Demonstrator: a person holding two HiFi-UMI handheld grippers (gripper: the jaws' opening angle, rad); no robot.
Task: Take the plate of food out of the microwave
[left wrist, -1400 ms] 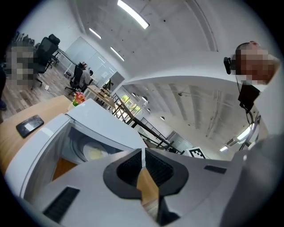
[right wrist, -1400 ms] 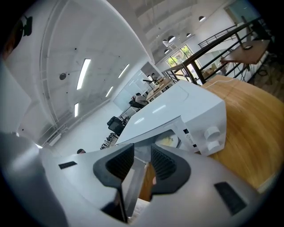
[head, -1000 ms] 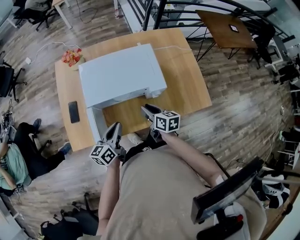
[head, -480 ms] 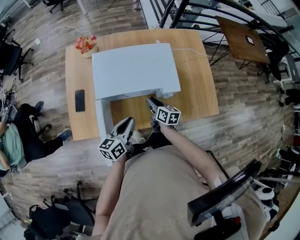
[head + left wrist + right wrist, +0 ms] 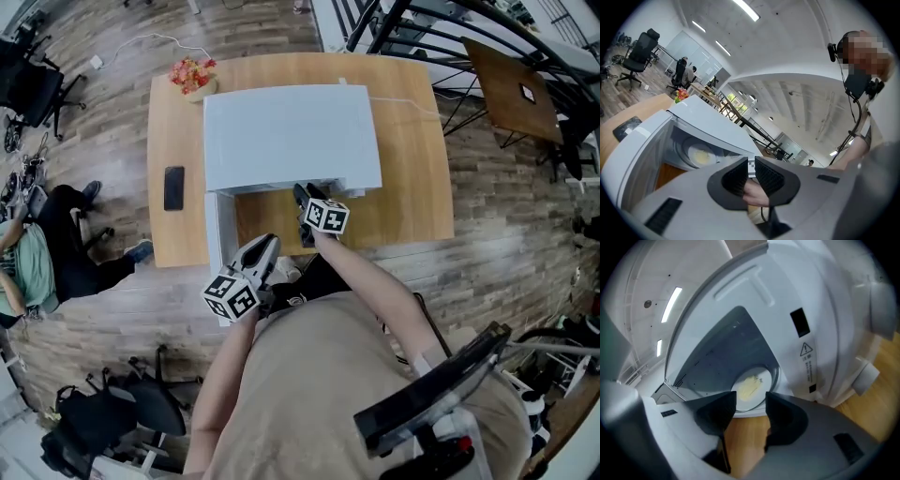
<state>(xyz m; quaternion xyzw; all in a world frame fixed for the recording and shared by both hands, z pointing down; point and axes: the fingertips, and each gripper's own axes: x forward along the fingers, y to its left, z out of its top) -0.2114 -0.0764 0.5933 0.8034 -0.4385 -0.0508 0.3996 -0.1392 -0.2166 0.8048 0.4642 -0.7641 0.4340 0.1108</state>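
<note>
A white microwave stands on the wooden table with its door swung open to the left. Inside, on the glass turntable, lies a white plate of pale yellow food, which the left gripper view also catches. My right gripper is at the mouth of the cavity, its jaws opening with nothing between them; the plate is just beyond the tips. My left gripper hangs lower, by the open door, with only a thin slit between its jaws and nothing held.
A black phone lies on the table's left side and a bunch of red flowers at its far left corner. A seated person and office chairs are at the left. A second table stands at the far right.
The right gripper has moved forward to the microwave's opening. The left gripper has stayed low beside the door. The head camera has shifted, so the table sits more to the right.
</note>
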